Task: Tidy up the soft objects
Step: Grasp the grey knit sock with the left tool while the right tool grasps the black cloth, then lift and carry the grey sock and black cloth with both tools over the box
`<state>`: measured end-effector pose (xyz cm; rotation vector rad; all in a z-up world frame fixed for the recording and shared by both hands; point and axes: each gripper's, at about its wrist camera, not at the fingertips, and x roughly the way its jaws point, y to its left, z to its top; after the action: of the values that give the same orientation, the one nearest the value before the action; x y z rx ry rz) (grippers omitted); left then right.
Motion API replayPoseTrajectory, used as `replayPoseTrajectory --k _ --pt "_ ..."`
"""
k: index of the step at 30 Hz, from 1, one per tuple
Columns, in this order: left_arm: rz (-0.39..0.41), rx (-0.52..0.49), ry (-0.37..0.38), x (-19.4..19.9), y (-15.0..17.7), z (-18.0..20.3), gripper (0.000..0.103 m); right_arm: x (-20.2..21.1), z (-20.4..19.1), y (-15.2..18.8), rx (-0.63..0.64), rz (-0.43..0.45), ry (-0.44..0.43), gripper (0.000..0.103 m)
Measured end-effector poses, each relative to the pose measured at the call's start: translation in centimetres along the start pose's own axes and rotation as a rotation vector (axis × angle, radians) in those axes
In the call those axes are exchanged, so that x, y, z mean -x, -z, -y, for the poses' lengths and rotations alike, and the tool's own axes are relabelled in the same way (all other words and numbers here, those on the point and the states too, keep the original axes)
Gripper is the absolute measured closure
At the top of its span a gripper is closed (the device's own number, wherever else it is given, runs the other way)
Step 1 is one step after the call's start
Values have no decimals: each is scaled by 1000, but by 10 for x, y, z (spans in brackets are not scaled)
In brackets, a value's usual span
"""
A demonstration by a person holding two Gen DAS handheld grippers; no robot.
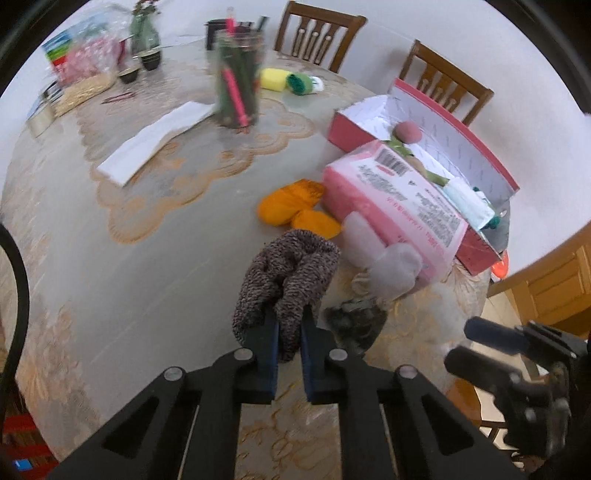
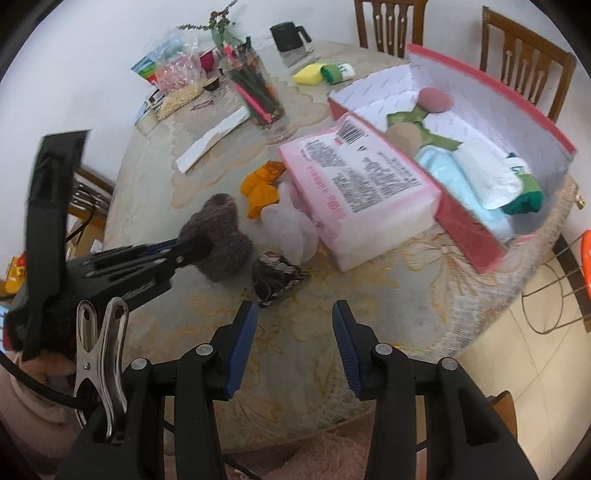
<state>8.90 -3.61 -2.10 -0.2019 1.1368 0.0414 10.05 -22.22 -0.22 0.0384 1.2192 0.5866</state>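
My left gripper (image 1: 289, 318) is shut on a brown knitted cloth (image 1: 291, 266), pinching its near end on the table; the right wrist view shows the same cloth (image 2: 221, 236) bunched at the left gripper's tips (image 2: 195, 247). An orange cloth (image 1: 295, 206), a white fluffy piece (image 1: 384, 258) and a dark patterned cloth (image 1: 354, 321) lie beside it. A pink tissue pack (image 1: 399, 199) leans on the red box (image 1: 480, 147), which holds several soft items. My right gripper (image 2: 295, 310) hangs open over the table edge with nothing between its fingers, just short of the dark patterned cloth (image 2: 277, 277).
A glass jar of pencils (image 1: 238, 85) stands mid-table beside a white paper strip (image 1: 155, 140). A yellow sponge (image 1: 273, 78) and a green-white roll (image 1: 304, 84) lie farther back. Cups, bags and a dark mug crowd the far left. Two wooden chairs (image 1: 317, 33) stand behind the table.
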Motion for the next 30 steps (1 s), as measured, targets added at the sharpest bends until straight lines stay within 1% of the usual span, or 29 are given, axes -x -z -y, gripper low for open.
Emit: replayPoseTrajectory --k 4,8,13,17,20,21,22,27,30 --pt "7 37 -22 6 11 -13 93 -18 -8 -3 15 -32 -13 59" --pt "-1 60 -24 8 16 -19 93 -37 -16 -8 33 -54 -21 59" --pt "-1 66 -20 10 20 -20 93 -58 -23 -13 40 -73 2 59" --pt "-2 75 -15 11 23 -21 93 -72 -27 -14 54 -87 40 60" --pt "0 82 -17 13 25 -23 93 -78 -26 -14 49 -99 48 67" --pt "1 85 -15 14 25 -23 93 -78 -27 -15 57 -92 50 72" --pt "3 87 -14 15 26 -24 93 -79 -28 -15 62 -96 44 75" --pt "20 87 -13 22 27 -23 93 -77 -29 -12 77 -90 43 79" --pt "25 86 -13 24 26 -23 93 -75 -30 -9 84 -100 16 79"
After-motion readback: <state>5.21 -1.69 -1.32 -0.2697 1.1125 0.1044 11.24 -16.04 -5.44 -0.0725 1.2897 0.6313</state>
